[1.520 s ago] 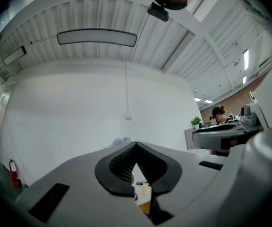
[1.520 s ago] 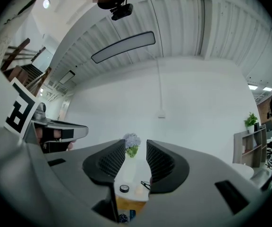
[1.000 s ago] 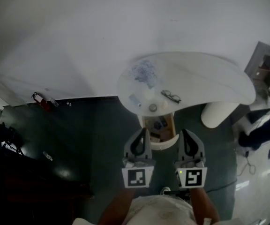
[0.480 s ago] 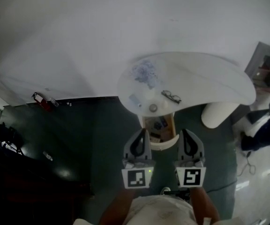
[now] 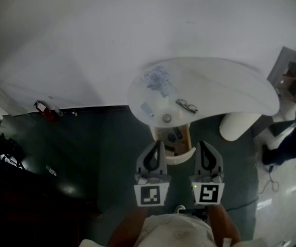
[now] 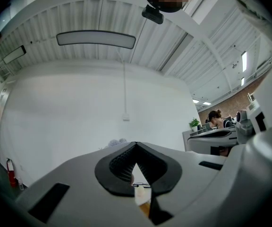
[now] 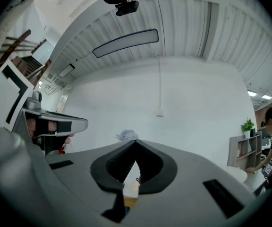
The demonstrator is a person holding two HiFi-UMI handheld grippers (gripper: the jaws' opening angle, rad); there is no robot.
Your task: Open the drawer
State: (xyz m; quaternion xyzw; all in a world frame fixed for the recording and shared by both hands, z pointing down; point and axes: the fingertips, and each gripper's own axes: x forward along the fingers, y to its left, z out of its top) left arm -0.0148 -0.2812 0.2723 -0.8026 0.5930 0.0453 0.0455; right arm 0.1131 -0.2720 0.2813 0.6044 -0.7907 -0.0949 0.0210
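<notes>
Beside the drawer [image 5: 179,159], apparently pulled out, left hand-held gripper [image 5: 158,145] and right hand-held gripper [image 5: 202,145] sit clenched, empty.

The open drawer [image 5: 180,159] sticks out from under the table [image 5: 230,94], filling the space just below its edge. Bare dark floor [image 5: 86,148] lies free to its left; a white pedestal [image 5: 238,125] stands close on its right.

White table [image 5: 230,86] with glasses [image 5: 187,106]

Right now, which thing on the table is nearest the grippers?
The small round thing at the near edge; the glasses, card and crumpled heap lie farther back.
</notes>
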